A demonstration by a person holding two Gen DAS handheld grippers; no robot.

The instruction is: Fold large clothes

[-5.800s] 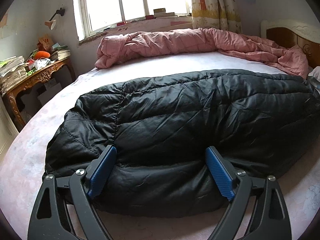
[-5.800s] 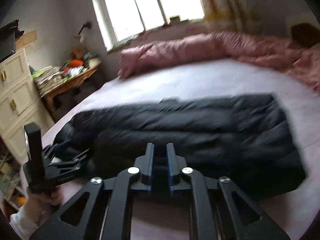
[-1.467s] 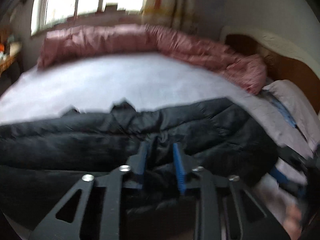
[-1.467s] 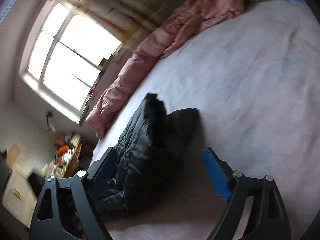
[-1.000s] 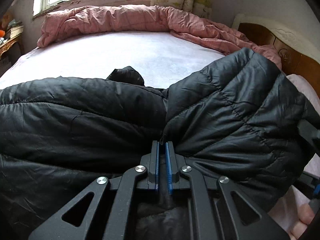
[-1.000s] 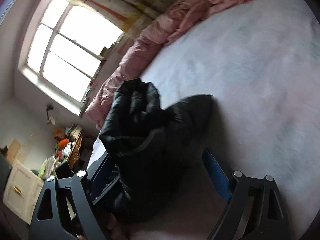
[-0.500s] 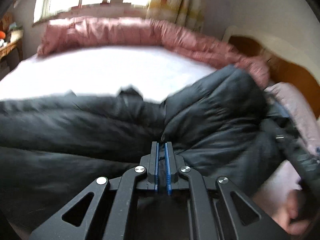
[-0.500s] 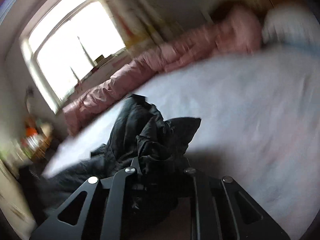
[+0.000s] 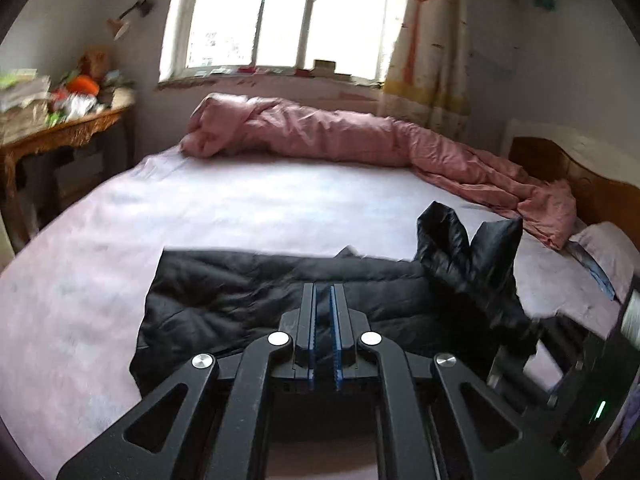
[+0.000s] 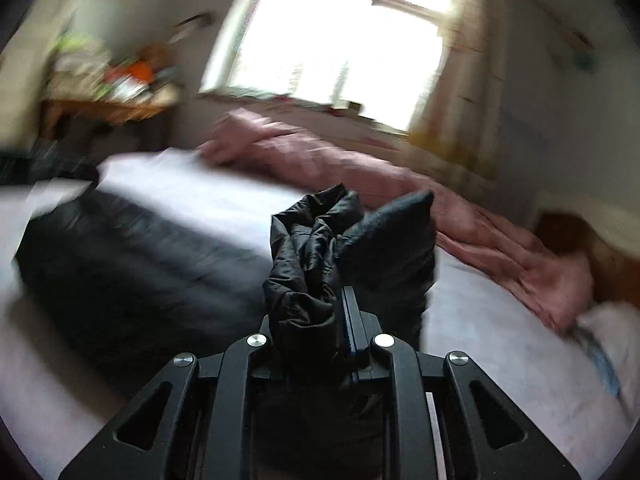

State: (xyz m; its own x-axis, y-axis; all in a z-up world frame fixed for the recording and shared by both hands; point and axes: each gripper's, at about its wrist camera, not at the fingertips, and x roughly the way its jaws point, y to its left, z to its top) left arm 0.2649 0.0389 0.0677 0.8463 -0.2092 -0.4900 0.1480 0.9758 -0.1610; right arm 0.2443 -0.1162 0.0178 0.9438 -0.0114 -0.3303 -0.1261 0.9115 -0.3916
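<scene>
Black quilted jacket (image 9: 248, 292), slight sheen, stitched in parallel channels; bunched black end (image 10: 316, 248) matching. Pale lilac-pink sheet on bed (image 9: 240, 208), faint mottling. Dusty pink duvet (image 9: 360, 140), plain, along far edge of bed. Black frame on left gripper (image 9: 322, 300), blue ribbed pads (image 9: 333, 332), silver screw heads. Right gripper (image 10: 340, 312) likewise black, with blue pad showing. Cream curtain (image 9: 428, 52) with red-orange and yellow print. White window frame (image 9: 304, 12). Golden-brown carved side table (image 9: 64, 132), bearing orange, green and white clutter. Brown wooden headboard (image 9: 580, 184), whitish trim. Pale pillow (image 9: 612, 248) with blue edge stripe.
</scene>
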